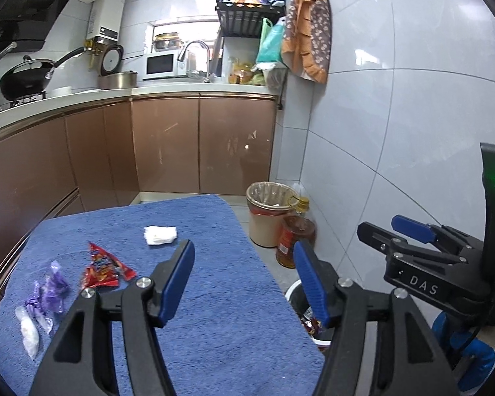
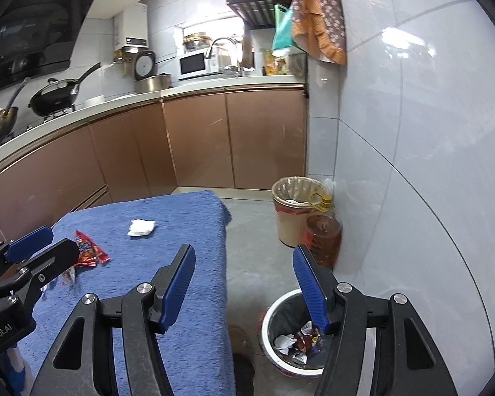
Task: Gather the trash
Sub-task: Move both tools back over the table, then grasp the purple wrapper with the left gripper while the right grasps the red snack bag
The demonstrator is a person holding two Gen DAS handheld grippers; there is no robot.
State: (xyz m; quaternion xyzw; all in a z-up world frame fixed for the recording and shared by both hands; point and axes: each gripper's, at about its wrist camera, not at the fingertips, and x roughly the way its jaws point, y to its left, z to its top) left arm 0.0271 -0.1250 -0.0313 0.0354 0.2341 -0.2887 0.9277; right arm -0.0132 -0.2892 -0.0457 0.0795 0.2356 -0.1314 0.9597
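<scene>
While both grippers were held above the near end of a table covered by a blue towel (image 1: 221,297), nothing was gripped by either of them. The jaws of the left gripper (image 1: 244,283) were seen standing apart, with only the towel and the floor visible between the blue pads. The jaws of the right gripper (image 2: 244,285) were likewise parted and empty, and they were pointed toward the gap between the table edge and a small bin (image 2: 293,333) on the floor.

Several pieces of trash were left lying on the towel. A red snack wrapper (image 1: 104,269) was found near the middle of the left side, with a crumpled white tissue (image 1: 160,235) farther back and apart from it. Two purple wrappers (image 1: 49,292) were placed close together toward the left edge, and a clear plastic wrapper (image 1: 28,333) was seen just beside them, nearer the corner.

The small bin, white-rimmed and dark inside, was stood on the floor just beside the right edge of the table, and crumpled wrappers were already held in it. Farther back, a taller bin (image 2: 295,211) lined with a bag was set against the tiled wall, and an oil bottle (image 2: 323,234) with a yellow cap was stood touching or nearly touching it. Brown cabinets (image 1: 168,145) were seen beyond the table.
</scene>
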